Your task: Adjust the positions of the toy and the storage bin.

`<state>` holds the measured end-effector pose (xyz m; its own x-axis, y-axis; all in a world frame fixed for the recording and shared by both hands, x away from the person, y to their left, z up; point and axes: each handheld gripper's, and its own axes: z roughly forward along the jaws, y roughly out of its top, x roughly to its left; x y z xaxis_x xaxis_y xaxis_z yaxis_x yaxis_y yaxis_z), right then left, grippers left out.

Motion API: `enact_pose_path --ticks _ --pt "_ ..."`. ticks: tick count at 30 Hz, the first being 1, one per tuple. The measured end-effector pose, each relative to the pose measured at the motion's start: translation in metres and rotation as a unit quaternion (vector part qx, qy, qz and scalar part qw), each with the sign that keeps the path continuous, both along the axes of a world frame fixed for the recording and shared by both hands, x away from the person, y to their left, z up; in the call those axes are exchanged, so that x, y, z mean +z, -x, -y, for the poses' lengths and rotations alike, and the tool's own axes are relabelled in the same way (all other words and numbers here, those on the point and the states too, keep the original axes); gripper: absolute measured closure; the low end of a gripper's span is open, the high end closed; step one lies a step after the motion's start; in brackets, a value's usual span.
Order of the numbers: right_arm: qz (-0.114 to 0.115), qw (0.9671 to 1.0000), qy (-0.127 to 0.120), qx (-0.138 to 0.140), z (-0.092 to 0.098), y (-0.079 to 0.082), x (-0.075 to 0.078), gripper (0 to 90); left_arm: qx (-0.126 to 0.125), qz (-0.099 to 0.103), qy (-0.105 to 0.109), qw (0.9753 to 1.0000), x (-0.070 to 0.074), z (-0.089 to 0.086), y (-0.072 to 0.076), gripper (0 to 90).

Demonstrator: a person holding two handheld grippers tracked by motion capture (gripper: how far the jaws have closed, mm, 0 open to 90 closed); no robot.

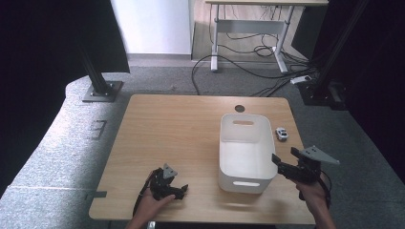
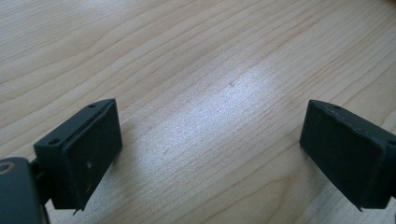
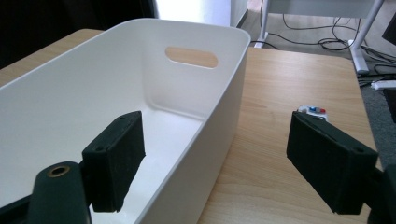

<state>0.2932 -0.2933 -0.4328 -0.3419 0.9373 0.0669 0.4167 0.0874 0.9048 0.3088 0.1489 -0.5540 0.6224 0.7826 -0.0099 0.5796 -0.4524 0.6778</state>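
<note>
A white plastic bin (image 1: 222,143) with handle slots stands empty on the right half of the wooden table (image 1: 172,129). A small white toy car (image 1: 282,134) lies on the wood just right of it. My right gripper (image 1: 284,158) hovers open at the bin's near right corner. In the right gripper view its jaws straddle the bin's (image 3: 233,70) right wall, and the toy car (image 3: 314,111) peeks out behind the right jaw. My left gripper (image 1: 180,191) rests low near the table's front edge, left of the bin, and is open over bare wood (image 2: 210,70).
A round cable hole (image 1: 239,108) sits in the table behind the bin. Black frame posts stand on the carpet at the back left (image 1: 102,88) and right. A desk with loose cables (image 1: 248,52) and a power strip (image 1: 301,79) lie beyond the table.
</note>
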Motion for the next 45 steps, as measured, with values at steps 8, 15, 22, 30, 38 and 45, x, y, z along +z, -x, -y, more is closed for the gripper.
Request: enact_pose_path --ticks 8,15,22,30,38,45 --pt "-0.01 0.9999 -0.001 -0.003 -0.004 -0.012 -0.008 18.9 0.0 0.0 0.0 1.0 0.0 0.0 0.0 5.7" --pt "-0.008 0.9999 -0.007 -0.006 -0.006 -0.021 -0.007 19.2 0.0 0.0 0.0 1.0 0.0 0.0 0.0 5.7" --pt "-0.012 0.9999 -0.004 -0.01 -0.009 -0.026 -0.009 19.4 -0.001 0.0 -0.001 1.0 0.0 0.0 0.0 5.7" --pt "-0.02 0.9997 0.001 -0.01 -0.012 -0.027 -0.016 20.2 0.0 0.0 0.0 1.0 0.0 0.0 0.0 5.7" --pt "-0.036 0.9992 0.005 -0.015 -0.011 -0.029 -0.024 23.6 0.0 0.0 0.0 1.0 0.0 0.0 0.0 5.7" --pt "-0.044 0.999 -0.002 -0.003 -0.012 -0.027 -0.026 34.8 0.0 0.0 0.0 1.0 0.0 0.0 0.0 5.7"
